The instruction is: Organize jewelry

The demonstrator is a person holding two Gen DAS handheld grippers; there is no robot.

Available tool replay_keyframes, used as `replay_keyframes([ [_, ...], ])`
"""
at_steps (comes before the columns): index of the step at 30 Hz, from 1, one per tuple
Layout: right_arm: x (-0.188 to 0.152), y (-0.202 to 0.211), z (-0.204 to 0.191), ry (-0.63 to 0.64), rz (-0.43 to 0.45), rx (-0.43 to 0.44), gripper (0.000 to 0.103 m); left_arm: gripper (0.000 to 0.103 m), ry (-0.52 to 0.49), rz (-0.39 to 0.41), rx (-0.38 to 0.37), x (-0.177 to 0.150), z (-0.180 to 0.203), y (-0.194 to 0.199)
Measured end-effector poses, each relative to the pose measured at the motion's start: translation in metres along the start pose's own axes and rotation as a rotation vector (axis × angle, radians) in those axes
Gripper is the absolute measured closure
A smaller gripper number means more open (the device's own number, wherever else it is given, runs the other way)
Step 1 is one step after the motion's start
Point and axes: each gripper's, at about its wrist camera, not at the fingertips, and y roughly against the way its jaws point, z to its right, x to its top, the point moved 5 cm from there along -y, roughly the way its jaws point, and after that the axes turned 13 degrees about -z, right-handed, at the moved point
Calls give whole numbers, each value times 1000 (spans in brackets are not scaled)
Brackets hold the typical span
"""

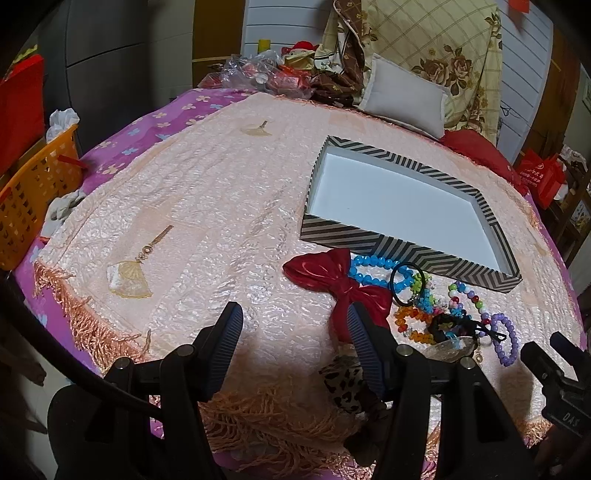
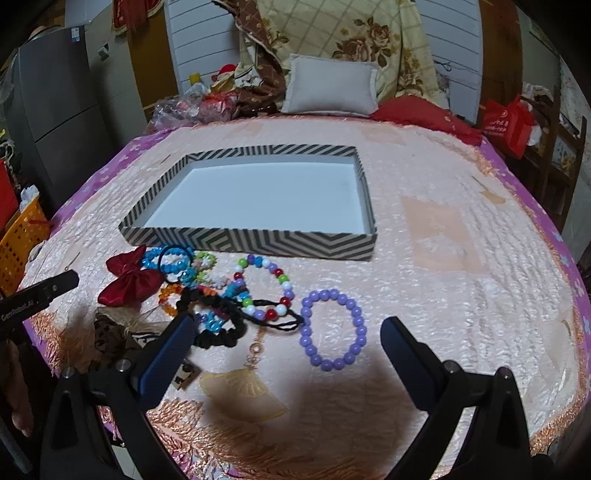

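Spread over a bed, a peach-pink textured coverlet with fringed edge (image 2: pixel 461 266), and on it a shallow rectangular box with black-and-white chevron-striped walls and plain white floor (image 2: pixel 258 242), nothing inside. Just in front of the box's near wall, a loose heap of jewelry and hair pieces: shiny red satin bow (image 2: pixel 129 278) at the heap's left, bright blue faceted-bead bracelet (image 2: pixel 166 264) beside it with a thin black elastic hair tie (image 1: pixel 404 282) lying across it, orange translucent-bead bracelet (image 2: pixel 168 297), multicoloured round-bead bracelet (image 2: pixel 266 291), black ruffled scrunchie (image 2: pixel 218 332) tangled among them. Slightly apart at the heap's right, a lilac round-bead bracelet (image 2: pixel 332 328) lying flat on the coverlet, just touching a black cord. Nearer the bed's edge, a leopard-print fabric hair piece (image 1: pixel 345 384). Left hand-held gripper (image 1: pixel 295 343) low over the coverlet, jaws spread wide, gripping nothing, its right finger overlapping the red bow in view. Right hand-held gripper (image 2: pixel 288 332) likewise spread wide and holding nothing, the lilac bracelet lying between its fingers in view, left finger (image 2: pixel 170 350) over the edge of the scrunchie. Behind the box, a white rectangular pillow (image 2: pixel 330 85) against a cream floral quilt (image 2: pixel 369 33).
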Motion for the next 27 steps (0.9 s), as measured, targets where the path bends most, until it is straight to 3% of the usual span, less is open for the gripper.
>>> replay_keyframes([
  [16,-2,-6,1,3,-29,16,1,55,18,-24,-7,2,-3,-7],
  [23,-4,-7,21,-27,-39,4,1,55,73,-69,-125,7,-7,-15],
  [27,-3,-6,31,-47,-36,12,1,55,41,-76,-116,16,7,-22],
])
